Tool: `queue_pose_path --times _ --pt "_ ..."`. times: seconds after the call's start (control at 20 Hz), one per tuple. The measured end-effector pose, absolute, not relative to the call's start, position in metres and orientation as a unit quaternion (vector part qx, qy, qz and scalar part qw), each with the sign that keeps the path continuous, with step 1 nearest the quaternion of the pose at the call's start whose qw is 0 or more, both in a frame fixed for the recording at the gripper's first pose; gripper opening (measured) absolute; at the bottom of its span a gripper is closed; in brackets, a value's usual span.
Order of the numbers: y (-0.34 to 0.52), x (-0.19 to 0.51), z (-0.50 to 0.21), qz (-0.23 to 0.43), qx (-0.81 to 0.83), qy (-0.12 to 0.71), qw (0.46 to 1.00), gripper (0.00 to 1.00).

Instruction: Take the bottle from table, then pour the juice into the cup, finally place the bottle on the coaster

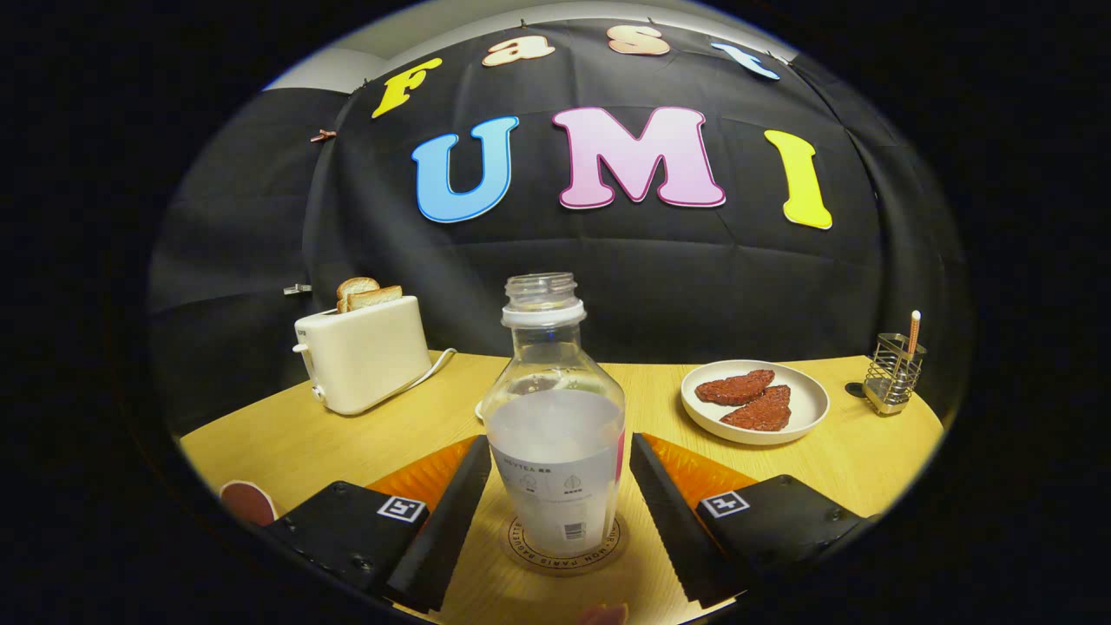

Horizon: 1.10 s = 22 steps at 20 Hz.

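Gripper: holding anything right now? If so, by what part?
Nothing held. The gripper is open, one finger on each side of the bottle, with gaps to its lower body. The bottle stands upright on the coaster.

A clear plastic bottle (555,417) with a paper label stands on a matt wood-grain desk (286,443). The toaster (363,354) looks glossy; the rack (894,373) is wire metal.

Gripper (555,521) level, fingers (451,512) spread wide apart.

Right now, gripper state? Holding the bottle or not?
Gripper: open. Jaws stand either side of the bottle with a gap on each side, not pressing it. The bottle stands upright on the coaster.
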<state>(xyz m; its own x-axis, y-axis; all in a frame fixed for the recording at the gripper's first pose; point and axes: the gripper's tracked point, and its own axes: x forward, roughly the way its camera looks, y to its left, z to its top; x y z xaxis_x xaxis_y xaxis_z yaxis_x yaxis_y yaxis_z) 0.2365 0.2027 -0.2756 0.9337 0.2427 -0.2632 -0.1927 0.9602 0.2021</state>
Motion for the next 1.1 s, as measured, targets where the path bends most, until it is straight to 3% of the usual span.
queue_pose_path --times 0.5,1.1 --pt "0.181 0.185 -0.248 0.105 0.071 0.156 0.98 0.99" --pt "0.133 0.108 -0.135 0.082 0.029 0.131 0.988 0.97"
